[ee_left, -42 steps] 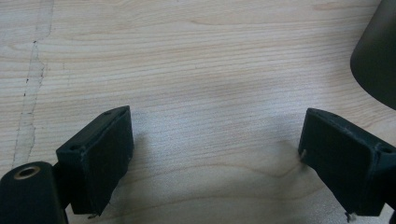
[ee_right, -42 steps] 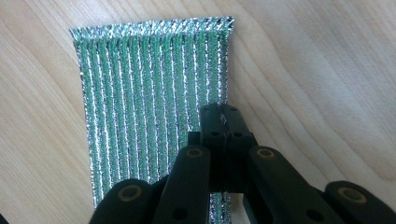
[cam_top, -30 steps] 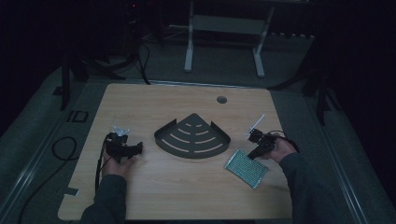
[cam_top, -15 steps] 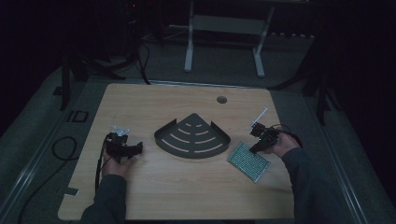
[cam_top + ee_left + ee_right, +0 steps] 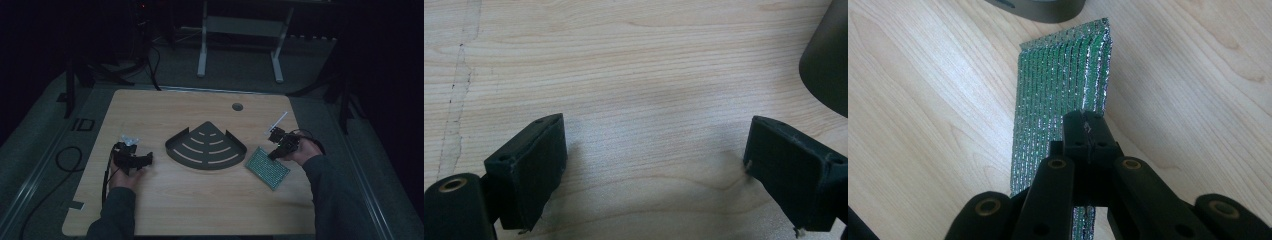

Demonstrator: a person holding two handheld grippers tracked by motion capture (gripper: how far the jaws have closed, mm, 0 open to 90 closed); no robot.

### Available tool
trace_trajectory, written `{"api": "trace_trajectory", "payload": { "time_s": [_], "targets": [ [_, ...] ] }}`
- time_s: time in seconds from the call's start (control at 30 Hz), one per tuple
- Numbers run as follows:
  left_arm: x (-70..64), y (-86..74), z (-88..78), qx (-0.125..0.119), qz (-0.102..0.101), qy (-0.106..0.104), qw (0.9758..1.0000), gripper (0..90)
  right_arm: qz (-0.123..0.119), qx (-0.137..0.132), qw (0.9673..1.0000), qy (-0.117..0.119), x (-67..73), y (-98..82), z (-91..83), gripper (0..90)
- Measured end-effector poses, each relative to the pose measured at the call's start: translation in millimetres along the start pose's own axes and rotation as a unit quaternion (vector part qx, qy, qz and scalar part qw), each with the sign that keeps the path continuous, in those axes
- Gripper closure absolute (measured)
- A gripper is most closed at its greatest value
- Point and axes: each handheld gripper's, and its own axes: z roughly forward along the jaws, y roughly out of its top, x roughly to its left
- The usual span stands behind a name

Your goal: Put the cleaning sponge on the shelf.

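One green mat (image 5: 1058,95) is lying near the right edge of the worktop (image 5: 200,200), beside the dark tray (image 5: 206,146). It is looking thin, light and bendy, so its edge is the best spot to grab. The right tool (image 5: 1087,131) is pinching that edge tight. The mat's long side is pointing toward the tray. The left tool (image 5: 649,165) is sitting wide and empty.

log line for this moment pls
right gripper: shut on green scouring pad, one edge raised off table | left gripper: open, nothing between jaws | corner shelf: mid-table, untouched
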Motion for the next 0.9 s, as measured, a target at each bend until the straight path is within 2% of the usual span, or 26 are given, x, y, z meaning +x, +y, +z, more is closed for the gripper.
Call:
{"api": "trace_trajectory", "payload": {
  "time_s": [0.4, 0.9],
  "targets": [
    [0.0, 0.0, 0.0, 0.000, 0.000, 0.000, 1.0000, 10.6, 0.002, -0.007, 0.9999, -0.009, -3.4, 2.7, -12.6, 90.0],
    [0.0, 0.0, 0.0, 0.000, 0.000, 0.000, 1.0000, 10.6, -0.001, -0.023, 0.9995, -0.021, -3.2, 18.0, -28.3, 90.0]
  ]
}}
